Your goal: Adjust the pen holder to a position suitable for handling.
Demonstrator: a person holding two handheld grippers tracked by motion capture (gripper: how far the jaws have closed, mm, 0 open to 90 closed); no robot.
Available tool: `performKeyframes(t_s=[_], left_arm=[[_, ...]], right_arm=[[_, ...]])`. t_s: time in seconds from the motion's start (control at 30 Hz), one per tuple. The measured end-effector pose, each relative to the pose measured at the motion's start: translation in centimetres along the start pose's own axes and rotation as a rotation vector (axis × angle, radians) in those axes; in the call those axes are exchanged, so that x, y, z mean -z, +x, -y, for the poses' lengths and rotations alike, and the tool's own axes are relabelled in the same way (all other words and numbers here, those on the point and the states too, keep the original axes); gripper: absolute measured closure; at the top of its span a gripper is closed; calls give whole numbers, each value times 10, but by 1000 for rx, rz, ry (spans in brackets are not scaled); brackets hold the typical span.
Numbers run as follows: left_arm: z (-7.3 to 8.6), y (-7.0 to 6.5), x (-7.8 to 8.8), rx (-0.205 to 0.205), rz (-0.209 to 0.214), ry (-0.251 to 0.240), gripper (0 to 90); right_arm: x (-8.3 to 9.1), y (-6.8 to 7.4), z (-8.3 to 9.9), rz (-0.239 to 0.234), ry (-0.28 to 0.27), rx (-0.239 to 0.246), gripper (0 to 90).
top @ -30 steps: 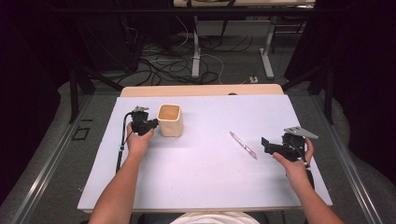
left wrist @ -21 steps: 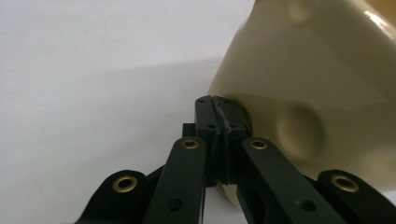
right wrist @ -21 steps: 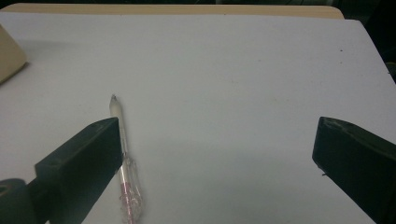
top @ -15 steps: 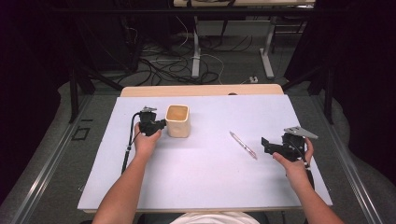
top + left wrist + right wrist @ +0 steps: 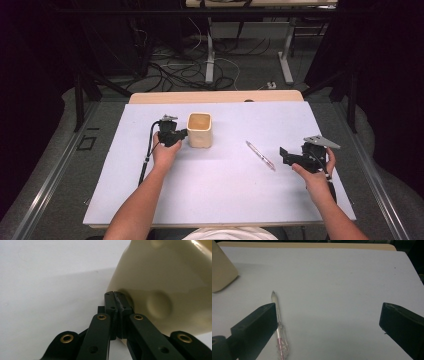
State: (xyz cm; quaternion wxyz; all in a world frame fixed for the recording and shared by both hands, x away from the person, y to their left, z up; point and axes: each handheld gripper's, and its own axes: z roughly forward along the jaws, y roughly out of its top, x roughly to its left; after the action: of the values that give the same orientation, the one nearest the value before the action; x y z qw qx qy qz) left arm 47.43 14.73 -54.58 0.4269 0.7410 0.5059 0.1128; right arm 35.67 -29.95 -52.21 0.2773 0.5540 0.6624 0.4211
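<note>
Left gripper view: closed tips (image 5: 117, 296) against cup (image 5: 170, 285)

two forearms on the table, one gripper closed, one wide

both bare forearms come in from the near edge. the left hand (image 5: 164, 154) grasps the left gripper (image 5: 183, 133) with its jaws pressed together, tips pointing toward the person's right. the right hand (image 5: 316, 170) is well apart, bearing the right gripper (image 5: 283, 155); its jaws stand far apart with nothing between them, pointing toward the left.
</note>
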Motion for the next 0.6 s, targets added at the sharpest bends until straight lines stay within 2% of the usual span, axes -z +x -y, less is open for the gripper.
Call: performKeyframes(t_s=[0.33, 0.6], left_arm=[[0, -26, -9, 0, 11, 11, 900], [0, -37, -13, 2, 19, 18, 900]], right_arm=[[0, 0, 0, -3, 3, -6, 13], [0, 1, 0, -3, 4, -5, 13]])
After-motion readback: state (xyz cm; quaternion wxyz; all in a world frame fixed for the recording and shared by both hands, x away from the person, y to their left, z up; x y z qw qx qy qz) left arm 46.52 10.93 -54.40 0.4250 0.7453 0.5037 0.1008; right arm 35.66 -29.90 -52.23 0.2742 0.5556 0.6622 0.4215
